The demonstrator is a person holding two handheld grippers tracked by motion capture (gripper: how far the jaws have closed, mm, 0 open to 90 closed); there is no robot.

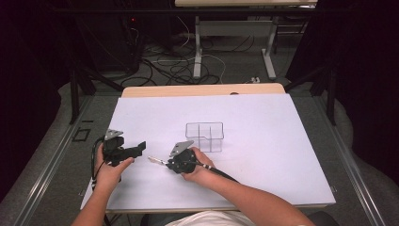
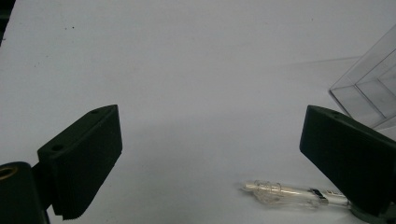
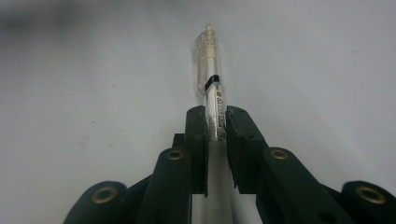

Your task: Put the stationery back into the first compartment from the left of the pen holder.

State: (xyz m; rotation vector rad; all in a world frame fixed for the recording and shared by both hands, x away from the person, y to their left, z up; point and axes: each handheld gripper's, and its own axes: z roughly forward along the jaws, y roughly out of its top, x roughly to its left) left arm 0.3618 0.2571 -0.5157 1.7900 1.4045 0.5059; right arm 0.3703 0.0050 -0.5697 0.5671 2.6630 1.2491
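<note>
A clear-barrelled pen (image 1: 155, 160) lies low over the white sheet (image 1: 263, 155), left of my right gripper (image 1: 165, 164). In the right gripper view, that gripper (image 3: 215, 114) is shut on the pen (image 3: 208, 60), with both pads pressed on the barrel and the clip end pointing away. My left gripper (image 1: 139, 147) rests at the sheet's left side, open. In the left gripper view its jaws (image 2: 210, 116) stand wide apart with nothing between them, and the pen (image 2: 289, 192) lies ahead at the lower right.
A clear plastic box with dividers (image 1: 204, 136) stands on the sheet just beyond the right hand; its corner shows in the left gripper view (image 2: 369, 88). The table's wooden far edge (image 1: 202, 89) borders a floor with cables and table legs.
</note>
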